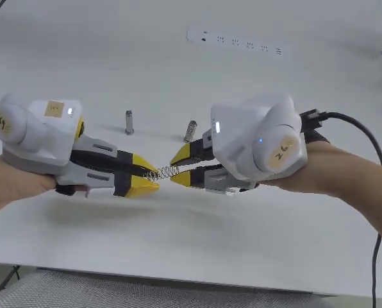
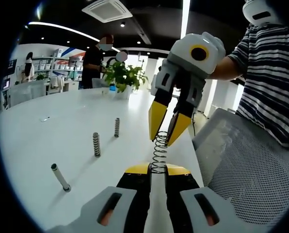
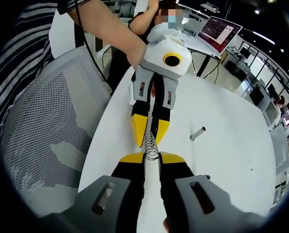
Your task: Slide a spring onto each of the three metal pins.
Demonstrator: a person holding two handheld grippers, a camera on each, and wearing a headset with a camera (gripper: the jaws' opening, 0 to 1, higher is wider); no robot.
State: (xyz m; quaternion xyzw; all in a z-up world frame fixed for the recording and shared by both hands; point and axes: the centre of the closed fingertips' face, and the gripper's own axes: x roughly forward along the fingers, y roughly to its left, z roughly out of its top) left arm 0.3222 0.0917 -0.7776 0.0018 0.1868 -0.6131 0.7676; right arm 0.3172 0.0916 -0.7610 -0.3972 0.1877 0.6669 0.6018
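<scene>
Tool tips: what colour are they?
Yellow, on left tool and right tool, both gripping the spring; best in head view.

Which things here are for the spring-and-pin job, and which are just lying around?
For the job:
spring, held between the left gripper and right gripper
bare pin
pins with springs on

Just lying about:
power strip
potted plant
laptop
mesh chair

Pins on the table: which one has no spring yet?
The nearest pin in the left gripper view: smooth and bare, while the middle pin and far pin are coil-covered.
</scene>
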